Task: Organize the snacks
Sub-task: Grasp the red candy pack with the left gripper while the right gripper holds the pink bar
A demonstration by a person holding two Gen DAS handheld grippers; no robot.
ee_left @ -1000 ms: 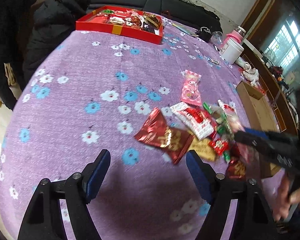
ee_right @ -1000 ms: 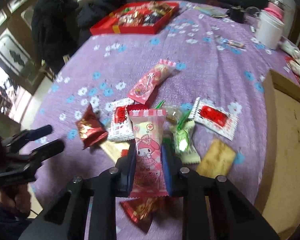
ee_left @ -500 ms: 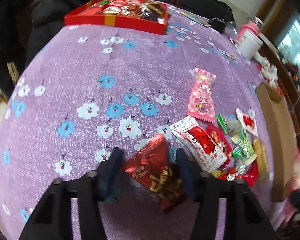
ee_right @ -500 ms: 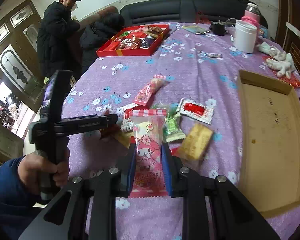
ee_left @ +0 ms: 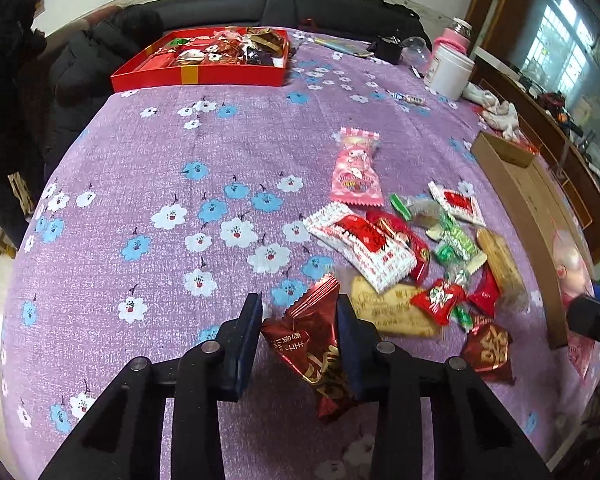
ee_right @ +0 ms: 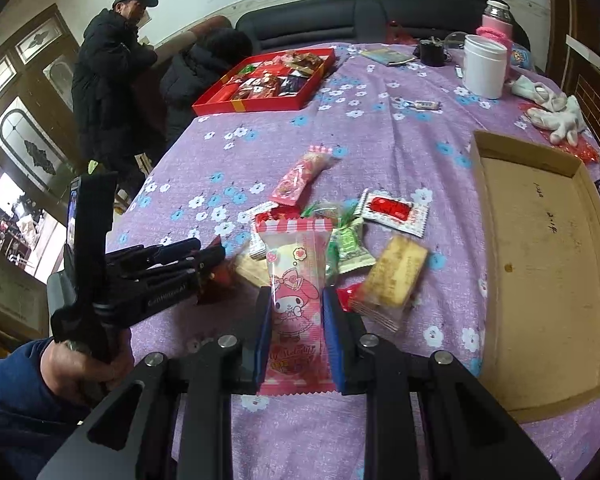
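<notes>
My left gripper [ee_left: 298,312] is shut on a dark red foil snack packet [ee_left: 312,344], held just above the purple flowered tablecloth. My right gripper [ee_right: 294,308] is shut on a pink cartoon-rabbit snack packet [ee_right: 296,296], lifted over the cloth. A pile of loose snacks lies between them: a white-and-red packet [ee_left: 360,246], a second pink packet [ee_left: 356,170], green candies [ee_left: 456,246] and a yellow biscuit pack [ee_right: 396,274]. An empty cardboard tray [ee_right: 540,264] sits to the right of the pile.
A red gift box [ee_left: 204,60] full of sweets stands at the far side of the table. A white jar [ee_right: 484,66], a pink flask [ee_right: 496,20] and white gloves [ee_right: 556,110] sit at the far right. A man in black [ee_right: 108,76] stands beyond the left edge.
My left gripper moved to the dark red foil packet, shut on it and lifted it. My right gripper drew back from the pile towards the cardboard tray, still holding the pink packet.
</notes>
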